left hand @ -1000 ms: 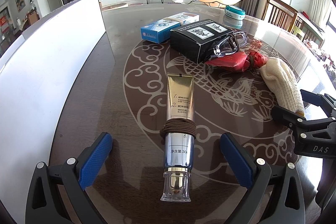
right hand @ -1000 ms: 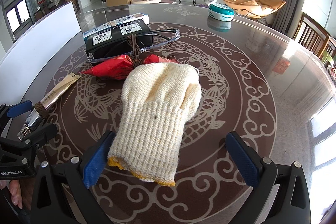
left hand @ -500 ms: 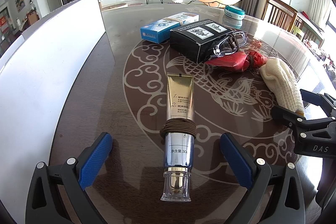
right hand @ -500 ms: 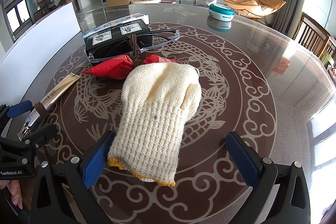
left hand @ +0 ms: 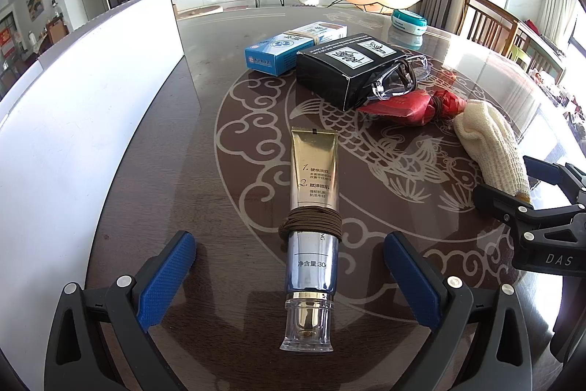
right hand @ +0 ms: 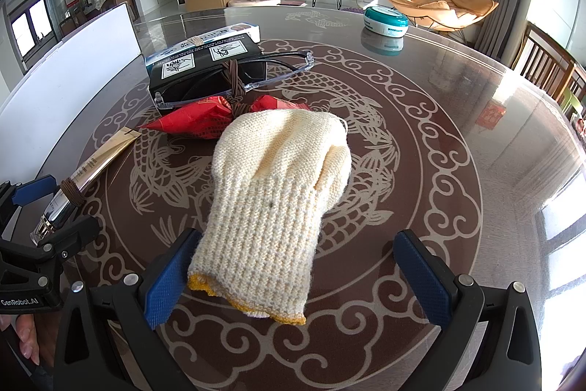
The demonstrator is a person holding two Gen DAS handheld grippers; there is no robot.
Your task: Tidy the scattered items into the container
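On the dragon-patterned glass table (left hand: 175, 149), left wrist view: left gripper (left hand: 289, 266) spread wide, blue pads (left hand: 164, 277) either side of a gold-and-silver cream tube (left hand: 311, 207), not touching it. Tube lies cap toward camera, brown cord (left hand: 311, 224) wound round its middle. White container wall (left hand: 80, 105) runs along 9 to 11 o'clock. At 12 o'clock: blue medicine box (left hand: 289, 48), and just beside it a black box (left hand: 348, 68) with clear glasses (left hand: 397, 81) against its near side. Red foil packet (left hand: 410, 107) at 1 o'clock, cream knit glove (left hand: 490, 145) at 2–3 o'clock with the right gripper's black finger by its cuff.

Right wrist view: right gripper (right hand: 296, 273) also released, jaws wide; glove (right hand: 278, 189) lies between them, cuff with yellow hem near the left pad (right hand: 168, 281), contact unclear, right pad well apart. Only this view shows the glove's full back, the glasses' brown cord tie (right hand: 234, 77), and a thumb at the 8 o'clock edge. Teal round tin (right hand: 386, 21) at 1 o'clock, well apart from the pile. Tube (right hand: 84, 178) at 9 o'clock, between the left gripper's fingers. Container (right hand: 73, 61) at 10 o'clock, interior not visible in either view. All items lie on the table outside it.
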